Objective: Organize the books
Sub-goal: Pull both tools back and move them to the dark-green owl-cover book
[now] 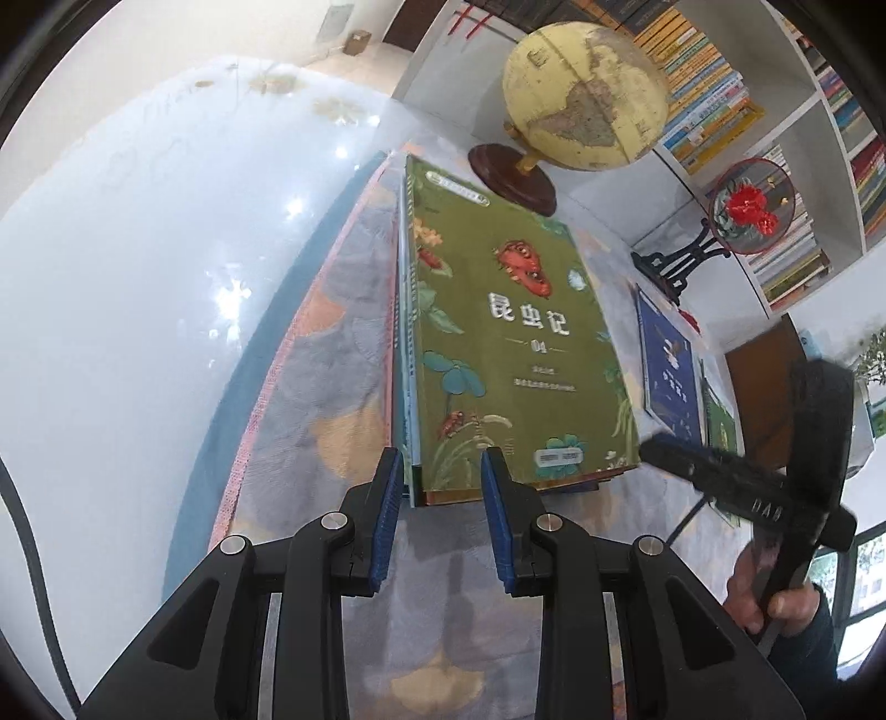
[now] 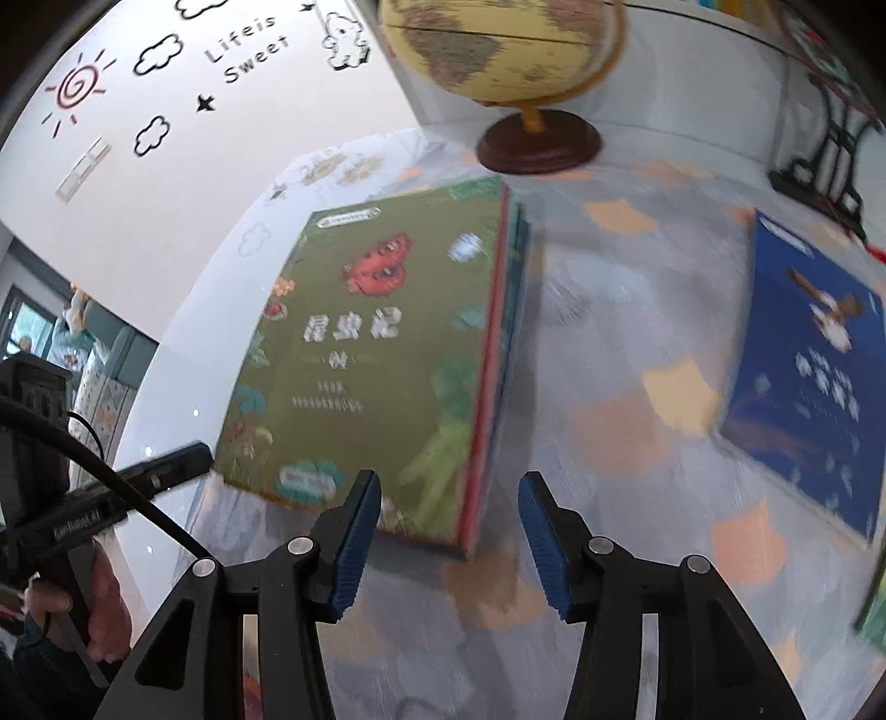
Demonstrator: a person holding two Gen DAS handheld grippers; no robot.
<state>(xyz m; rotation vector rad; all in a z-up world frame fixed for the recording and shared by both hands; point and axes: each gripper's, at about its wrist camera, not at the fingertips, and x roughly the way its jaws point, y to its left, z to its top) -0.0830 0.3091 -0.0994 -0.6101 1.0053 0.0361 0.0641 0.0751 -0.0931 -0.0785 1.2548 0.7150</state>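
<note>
A stack of books lies flat on the patterned cloth, topped by a green book (image 1: 498, 332) (image 2: 376, 343) with a red insect on its cover. My left gripper (image 1: 441, 462) hovers at the stack's near left corner, its blue pads a narrow gap apart and pressing on nothing. My right gripper (image 2: 449, 479) is open wider over the stack's near right corner, which shows between its fingers. A blue book (image 1: 667, 371) (image 2: 803, 376) lies alone to the right. Beyond it a second green book (image 1: 720, 421) is partly hidden. The right wrist view is blurred.
A yellow globe (image 1: 587, 94) (image 2: 498, 44) on a dark wooden base stands behind the stack. A red-flower fan ornament (image 1: 750, 205) on a black stand sits at the back right. Full bookshelves (image 1: 703, 111) rise behind. The table's left edge (image 1: 266, 387) runs close to the stack.
</note>
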